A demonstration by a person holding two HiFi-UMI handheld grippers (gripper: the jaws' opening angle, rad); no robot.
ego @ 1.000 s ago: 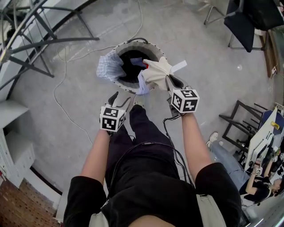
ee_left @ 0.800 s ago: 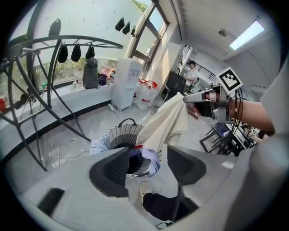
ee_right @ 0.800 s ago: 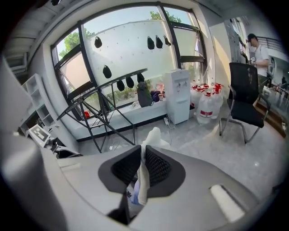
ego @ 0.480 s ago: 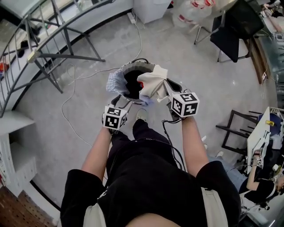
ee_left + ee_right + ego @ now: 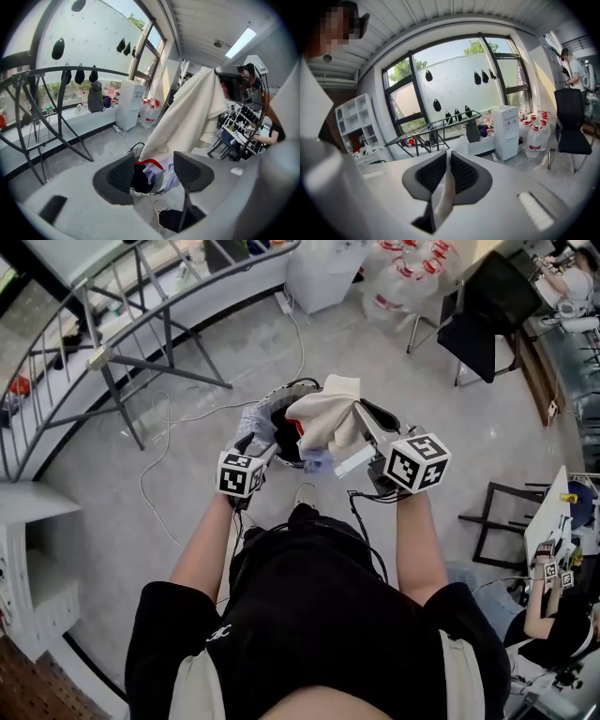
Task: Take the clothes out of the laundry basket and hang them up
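The round laundry basket stands on the floor ahead of my feet, partly hidden by a cream garment. My right gripper is shut on that garment and holds it up above the basket. In the right gripper view, cream cloth is pinched between the closed jaws of the right gripper. My left gripper is open and empty beside the basket's left rim. In the left gripper view, the left gripper frames the basket, and the cream garment hangs just beyond. A pale blue garment drapes over the basket's edge.
A metal drying rack stands at the far left, also seen as the rack ahead of the right gripper. A white water dispenser, water bottles and a black chair line the back. Cables trail on the floor.
Both grippers have risen. The right one has lifted the cream garment from the basket's rim to well above it. The left one stays open and empty.
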